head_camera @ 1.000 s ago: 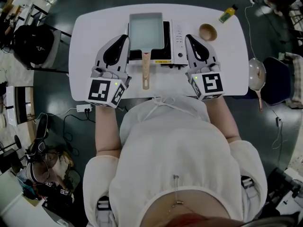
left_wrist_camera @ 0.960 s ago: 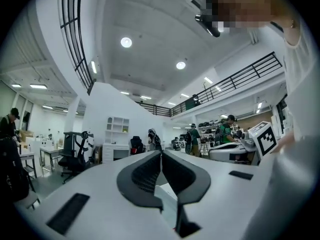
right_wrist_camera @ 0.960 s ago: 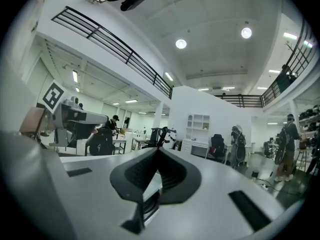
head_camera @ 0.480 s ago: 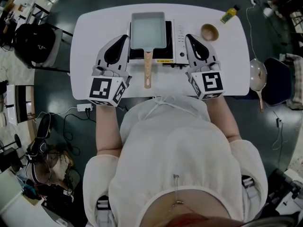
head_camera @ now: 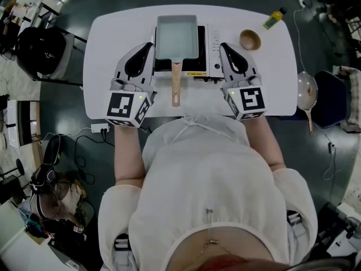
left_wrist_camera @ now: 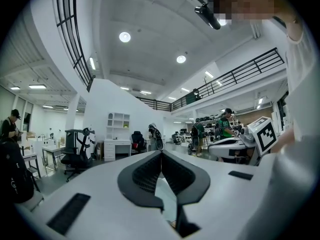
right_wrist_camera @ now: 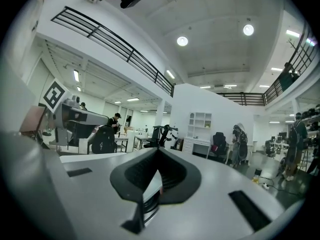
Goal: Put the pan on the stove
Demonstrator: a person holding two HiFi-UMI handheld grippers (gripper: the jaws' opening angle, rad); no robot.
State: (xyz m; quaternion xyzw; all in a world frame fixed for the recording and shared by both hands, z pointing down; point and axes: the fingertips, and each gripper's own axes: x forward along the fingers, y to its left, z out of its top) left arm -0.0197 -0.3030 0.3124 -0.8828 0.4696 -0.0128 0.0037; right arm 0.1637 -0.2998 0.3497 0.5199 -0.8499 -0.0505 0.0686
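Nothing shifted: one pan (head_camera: 177,36) on one stove (head_camera: 212,49); left gripper (head_camera: 150,46), right gripper (head_camera: 224,46) fingers pressed together, empty.

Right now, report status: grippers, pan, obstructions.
Left gripper shut, empty; right gripper shut, empty. Pan sits on stove, handle toward the person. Bowl beside stove, not in the way.

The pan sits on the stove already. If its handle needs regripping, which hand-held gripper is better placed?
Left. The left hand-held gripper lies closer to the pan's wooden handle than the right hand-held gripper, which sits by the stove controls. Both are shut, so either must open first.
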